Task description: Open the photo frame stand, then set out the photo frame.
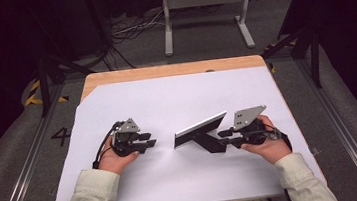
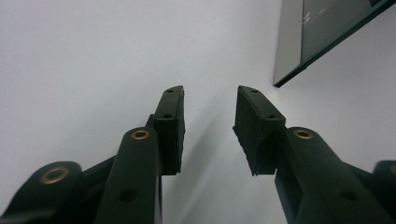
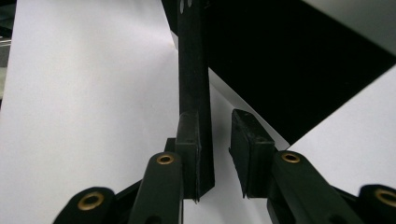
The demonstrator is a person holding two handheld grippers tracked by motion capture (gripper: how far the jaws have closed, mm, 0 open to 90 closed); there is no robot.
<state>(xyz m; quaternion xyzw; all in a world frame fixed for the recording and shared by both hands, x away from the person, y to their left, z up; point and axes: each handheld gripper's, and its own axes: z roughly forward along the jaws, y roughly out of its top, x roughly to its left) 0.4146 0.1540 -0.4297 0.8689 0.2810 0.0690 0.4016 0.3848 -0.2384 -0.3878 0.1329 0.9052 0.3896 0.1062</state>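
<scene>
A flat panel (image 1: 200, 127) with a pale edge stands tilted on the white sheet, propped by a black leg (image 1: 212, 143) at its back. My right gripper (image 1: 224, 137) reaches that leg from the right. In the right gripper view the leg (image 3: 194, 70) runs between the pads of my right gripper (image 3: 215, 119); it lies against the left pad and a gap shows at the right pad. The panel's dark back (image 3: 289, 60) rises behind. My left gripper (image 1: 149, 139) rests left of the panel, open and with nothing in it (image 2: 210, 116). The panel's corner (image 2: 327, 32) shows at upper right there.
A white sheet (image 1: 166, 97) covers most of the wooden table (image 1: 173, 70). A metal frame (image 1: 204, 7) and cables lie on the floor beyond the far edge. Rails run along both sides of the table.
</scene>
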